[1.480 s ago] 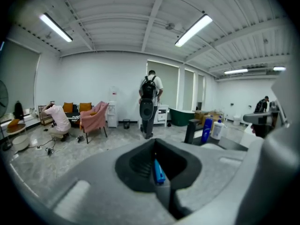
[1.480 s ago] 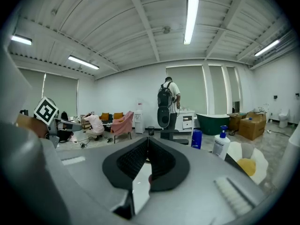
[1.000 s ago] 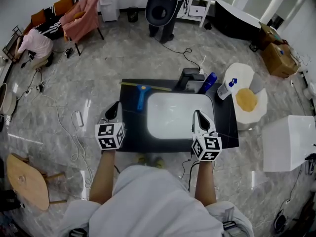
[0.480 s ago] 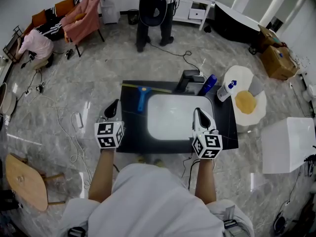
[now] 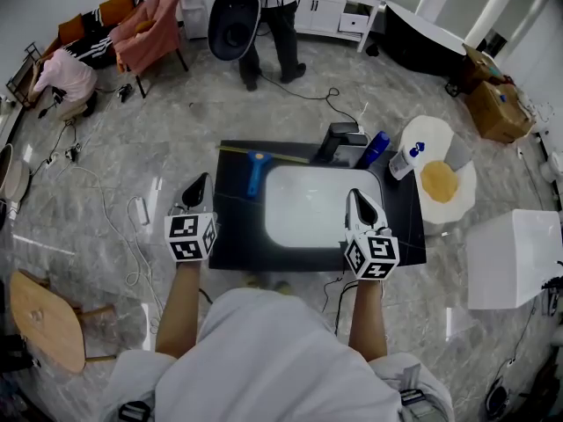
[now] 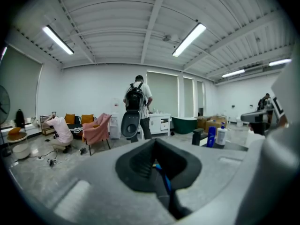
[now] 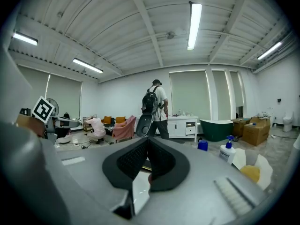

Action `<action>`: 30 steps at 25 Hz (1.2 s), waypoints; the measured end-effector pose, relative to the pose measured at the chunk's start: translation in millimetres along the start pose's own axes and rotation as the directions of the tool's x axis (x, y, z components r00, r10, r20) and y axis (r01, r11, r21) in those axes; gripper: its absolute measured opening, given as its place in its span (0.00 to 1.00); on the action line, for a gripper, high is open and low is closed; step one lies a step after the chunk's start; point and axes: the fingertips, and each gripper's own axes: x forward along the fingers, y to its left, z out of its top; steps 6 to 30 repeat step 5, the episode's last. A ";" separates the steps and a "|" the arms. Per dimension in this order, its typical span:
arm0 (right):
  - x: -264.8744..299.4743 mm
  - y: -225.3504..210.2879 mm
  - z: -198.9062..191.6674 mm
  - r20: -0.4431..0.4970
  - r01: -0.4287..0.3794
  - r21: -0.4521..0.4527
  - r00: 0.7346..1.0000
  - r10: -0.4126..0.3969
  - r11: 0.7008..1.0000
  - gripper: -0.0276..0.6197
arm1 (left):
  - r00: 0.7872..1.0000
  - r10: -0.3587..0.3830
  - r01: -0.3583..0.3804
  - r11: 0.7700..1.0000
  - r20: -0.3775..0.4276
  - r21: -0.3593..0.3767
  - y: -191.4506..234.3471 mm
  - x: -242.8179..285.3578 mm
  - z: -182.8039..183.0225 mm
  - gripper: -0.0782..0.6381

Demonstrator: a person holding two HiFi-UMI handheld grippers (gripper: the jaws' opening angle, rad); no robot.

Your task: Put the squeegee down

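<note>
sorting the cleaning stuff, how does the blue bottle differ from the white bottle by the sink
The blue bottle is dark blue; the white bottle is white with a blue spray top. The blue bottle stands next to the dark fixture behind the sink; the white bottle stands further right, beside the egg-shaped mat. Both stand upright.

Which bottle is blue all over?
The dark blue bottle, the one standing nearer the white sink. The other bottle, just to its right, is white and has only a blue top.
</note>
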 end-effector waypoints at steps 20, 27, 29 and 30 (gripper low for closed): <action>5.5 3.8 5.4 0.011 -0.014 -0.006 1.000 0.014 1.000 0.05 | 1.000 0.003 -0.003 1.000 0.007 -0.015 6.6 0.5 2.6 0.10; 5.5 3.8 5.4 0.011 -0.014 -0.006 1.000 0.014 1.000 0.05 | 1.000 0.003 -0.003 1.000 0.007 -0.015 6.6 0.5 2.6 0.10; 5.5 3.8 5.4 0.011 -0.014 -0.006 1.000 0.014 1.000 0.05 | 1.000 0.003 -0.003 1.000 0.007 -0.015 6.6 0.5 2.6 0.10; 5.5 3.8 5.4 0.011 -0.014 -0.006 1.000 0.014 1.000 0.05 | 1.000 0.003 -0.003 1.000 0.007 -0.015 6.6 0.5 2.6 0.10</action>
